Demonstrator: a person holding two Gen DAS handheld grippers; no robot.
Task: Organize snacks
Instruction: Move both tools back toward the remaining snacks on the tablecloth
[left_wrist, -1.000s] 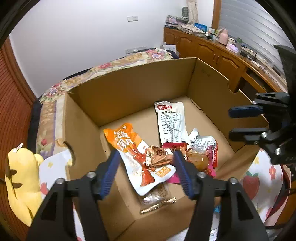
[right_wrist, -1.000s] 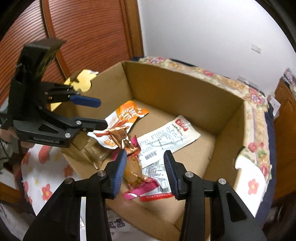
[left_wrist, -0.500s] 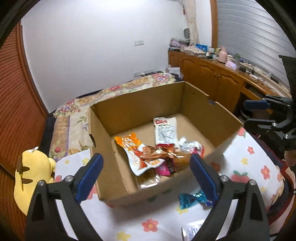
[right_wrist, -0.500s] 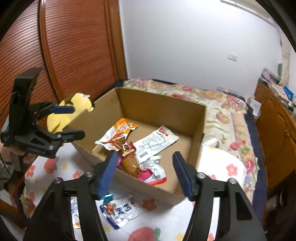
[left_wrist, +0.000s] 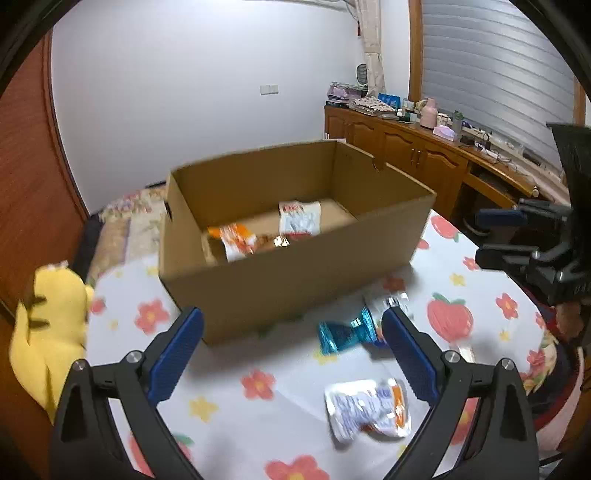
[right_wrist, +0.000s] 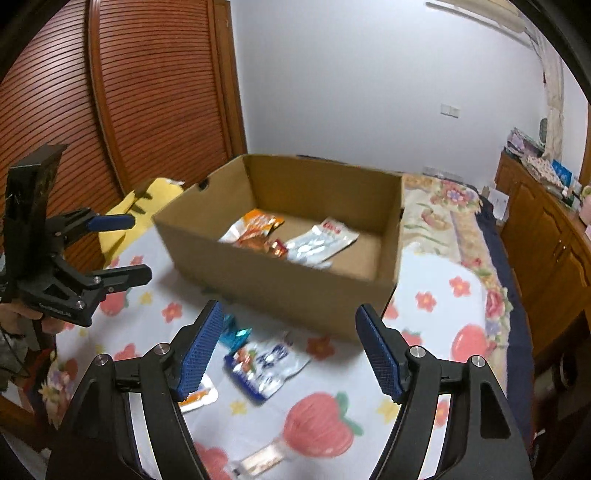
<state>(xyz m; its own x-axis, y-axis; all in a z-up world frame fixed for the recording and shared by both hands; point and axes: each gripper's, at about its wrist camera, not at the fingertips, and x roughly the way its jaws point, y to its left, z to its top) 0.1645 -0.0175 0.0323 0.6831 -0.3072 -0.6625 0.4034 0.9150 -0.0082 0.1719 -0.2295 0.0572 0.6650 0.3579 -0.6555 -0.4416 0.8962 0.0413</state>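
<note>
Snacks part sorted: several packets lie in the cardboard box (left_wrist: 295, 273), more wait outside.
Your left gripper (left_wrist: 291, 354) is wide and empty, your right gripper (right_wrist: 291, 350) is opening, empty; blue packet (left_wrist: 345, 332) and white packet (left_wrist: 367, 410) remain on the surface's near edge.

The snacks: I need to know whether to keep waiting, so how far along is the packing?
Partly done. Several packets lie inside the cardboard box. Nothing is in hand: the left gripper is open and empty, and the right gripper is opening, also empty. Left on the tablecloth: a blue wrapper, a white packet and a few more nearby.
</note>
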